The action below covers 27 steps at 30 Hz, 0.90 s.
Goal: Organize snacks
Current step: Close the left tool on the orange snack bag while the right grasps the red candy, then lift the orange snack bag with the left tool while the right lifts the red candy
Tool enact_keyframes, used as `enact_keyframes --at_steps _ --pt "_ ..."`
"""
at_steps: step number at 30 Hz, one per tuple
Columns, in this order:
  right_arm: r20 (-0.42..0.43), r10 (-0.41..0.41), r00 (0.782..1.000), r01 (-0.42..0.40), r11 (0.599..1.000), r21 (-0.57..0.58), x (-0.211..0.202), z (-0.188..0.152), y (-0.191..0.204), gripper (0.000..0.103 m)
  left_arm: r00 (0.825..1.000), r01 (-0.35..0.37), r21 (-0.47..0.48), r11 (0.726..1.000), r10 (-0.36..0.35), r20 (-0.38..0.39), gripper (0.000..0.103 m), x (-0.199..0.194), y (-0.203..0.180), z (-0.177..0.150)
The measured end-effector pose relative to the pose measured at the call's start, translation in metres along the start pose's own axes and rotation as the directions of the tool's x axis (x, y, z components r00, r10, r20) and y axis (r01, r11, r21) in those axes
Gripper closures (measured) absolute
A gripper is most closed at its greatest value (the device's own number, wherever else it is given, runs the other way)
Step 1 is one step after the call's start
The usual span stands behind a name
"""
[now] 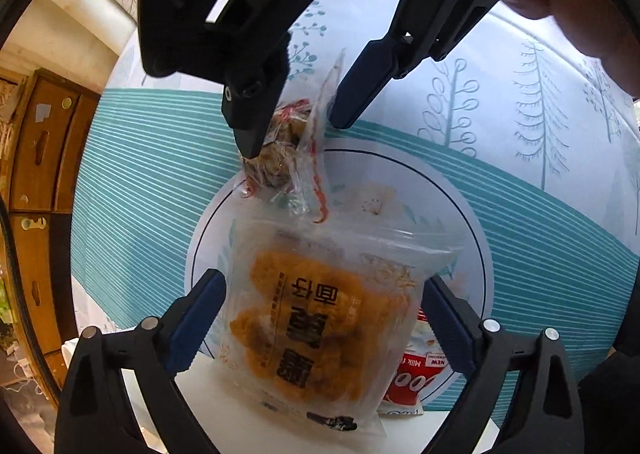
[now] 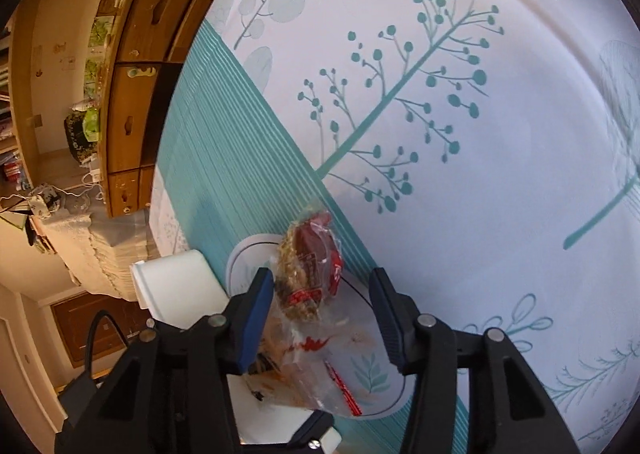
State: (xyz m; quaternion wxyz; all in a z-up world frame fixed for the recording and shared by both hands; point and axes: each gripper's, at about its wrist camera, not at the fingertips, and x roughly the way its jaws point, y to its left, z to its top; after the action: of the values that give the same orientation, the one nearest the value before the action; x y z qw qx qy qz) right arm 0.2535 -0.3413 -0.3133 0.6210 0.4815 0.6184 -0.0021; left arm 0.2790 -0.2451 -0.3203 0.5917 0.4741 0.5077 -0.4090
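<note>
- Left gripper [image 1: 322, 318]: jaws spread wide, one blue pad on each side of a clear bread packet [image 1: 320, 338]. Pads sit near the packet's edges; contact cannot be told, no squeeze visible.
- Bread packet holds golden-brown pieces. Large dark Chinese characters run down its front, upside down in the left wrist view; not legible enough to transcribe. Long axis runs away from the left wrist camera, sealed end toward the plate's middle.
- Packet lies on a white plate [image 1: 460, 189] with a thin dark rim line and faint flower print.
- Red-and-white sachet [image 1: 408, 374] just beside the bread packet, partly under it. Upside-down print reads "NEW" and "Milk"; the rest is hidden.
- Right gripper [image 2: 324, 318]: jaws wide apart, straddling a crinkled clear snack bag [image 2: 308, 286] with red print over brown grainy contents. Fingers not closed on it; in the left wrist view one fingertip [image 1: 248, 145] rests against the bag's side.
- Snack bag sits at the plate's far rim in the left wrist view, tilted, long axis roughly along the right gripper's fingers. Its writing is too small to read.
- Tablecloth [image 2: 460, 93]: white with teal branch and tree prints, plus a teal striped band.
- Wooden drawers [image 2: 132, 101] beyond the table edge.
</note>
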Motion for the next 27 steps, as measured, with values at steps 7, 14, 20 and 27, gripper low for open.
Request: enact_keyframes --at_steps 7,14,20,27 --pt "0.010 0.020 1.000 -0.019 0.999 -0.036 0.002 0.002 0.009 0.067 0.999 0.026 -0.007 1.000 -0.026 -0.027 0.001 0.009 0.002 0.006" --pt "0.036 0.033 0.999 -0.032 0.999 -0.015 -0.009 -0.002 -0.005 0.067 0.995 0.056 -0.047 0.997 -0.060 -0.084 0.008 0.025 0.016 0.013" --pt "0.086 0.057 0.995 -0.060 0.998 0.029 -0.033 -0.008 -0.022 0.067 0.992 0.068 -0.077 0.995 -0.075 -0.096 0.013 0.031 0.026 0.013" --pt "0.118 0.078 0.990 -0.083 0.995 0.046 -0.056 -0.023 -0.030 0.067 0.994 0.042 -0.102 0.994 -0.052 -0.092 0.023 0.029 0.038 0.009"
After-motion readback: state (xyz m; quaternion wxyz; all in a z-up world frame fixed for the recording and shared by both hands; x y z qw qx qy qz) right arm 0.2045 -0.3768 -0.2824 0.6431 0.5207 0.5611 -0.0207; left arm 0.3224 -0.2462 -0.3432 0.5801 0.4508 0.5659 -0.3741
